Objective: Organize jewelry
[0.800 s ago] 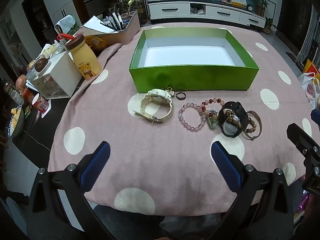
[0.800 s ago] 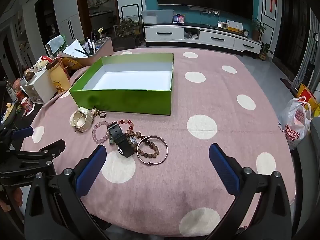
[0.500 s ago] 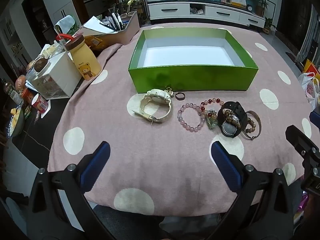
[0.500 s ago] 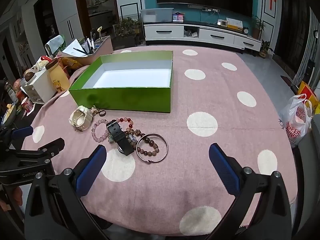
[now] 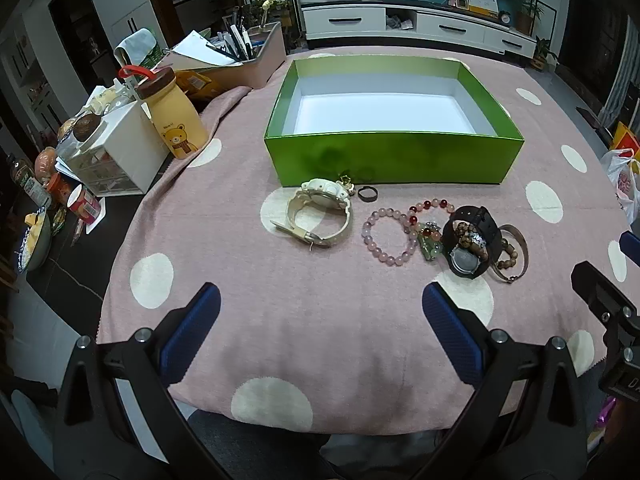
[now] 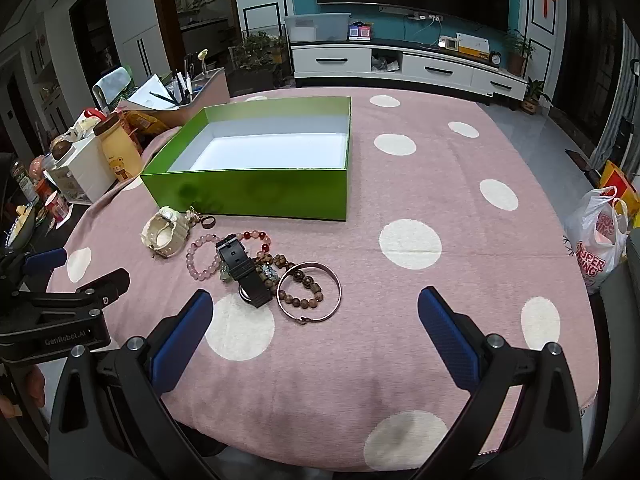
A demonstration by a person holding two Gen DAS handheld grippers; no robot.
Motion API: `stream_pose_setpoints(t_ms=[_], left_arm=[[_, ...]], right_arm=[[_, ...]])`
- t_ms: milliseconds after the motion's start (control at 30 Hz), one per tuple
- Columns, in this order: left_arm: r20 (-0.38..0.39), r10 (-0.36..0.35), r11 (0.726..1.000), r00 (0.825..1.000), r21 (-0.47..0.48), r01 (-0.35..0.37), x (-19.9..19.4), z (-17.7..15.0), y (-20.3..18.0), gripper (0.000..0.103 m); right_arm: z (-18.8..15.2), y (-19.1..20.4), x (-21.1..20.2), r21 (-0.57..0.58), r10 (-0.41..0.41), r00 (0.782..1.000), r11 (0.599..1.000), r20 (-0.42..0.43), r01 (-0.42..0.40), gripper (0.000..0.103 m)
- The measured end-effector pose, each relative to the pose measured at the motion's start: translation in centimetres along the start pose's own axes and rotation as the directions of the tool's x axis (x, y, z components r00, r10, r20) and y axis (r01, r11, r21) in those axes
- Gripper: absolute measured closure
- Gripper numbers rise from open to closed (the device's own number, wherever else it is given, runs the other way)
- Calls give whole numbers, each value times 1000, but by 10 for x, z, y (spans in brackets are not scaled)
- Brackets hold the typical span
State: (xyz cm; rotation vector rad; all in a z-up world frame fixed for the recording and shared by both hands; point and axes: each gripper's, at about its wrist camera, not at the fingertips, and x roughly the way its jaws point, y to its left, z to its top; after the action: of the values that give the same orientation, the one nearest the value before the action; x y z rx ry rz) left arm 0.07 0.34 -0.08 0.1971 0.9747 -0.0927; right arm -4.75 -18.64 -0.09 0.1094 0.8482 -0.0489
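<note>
Surface: my round table wears a pink cloth (image 5: 240, 264) with cream dots.
Room: white TV cabinet (image 6: 408, 66) against the far teal wall; clutter at the table's left edge.
Box: green box (image 5: 394, 156), white inside, nothing in it.
Jewelry: cream watch (image 5: 320, 212), pink bead bracelet (image 5: 388, 236), black watch (image 5: 472, 240) and bangle (image 6: 310, 292) lie just near of the box.
Tools: my left gripper (image 5: 320, 328) and right gripper (image 6: 316, 328) gape wide, holding nothing.
</note>
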Motion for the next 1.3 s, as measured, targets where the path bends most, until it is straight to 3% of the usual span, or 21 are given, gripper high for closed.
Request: stream_pose_setpoints(t_ms=[1300], left_arm=[[18, 13, 1000, 1000, 0, -13, -1, 2, 3, 2]], right_arm=[[2, 7, -5, -16, 13, 1000, 1000, 8, -12, 1]])
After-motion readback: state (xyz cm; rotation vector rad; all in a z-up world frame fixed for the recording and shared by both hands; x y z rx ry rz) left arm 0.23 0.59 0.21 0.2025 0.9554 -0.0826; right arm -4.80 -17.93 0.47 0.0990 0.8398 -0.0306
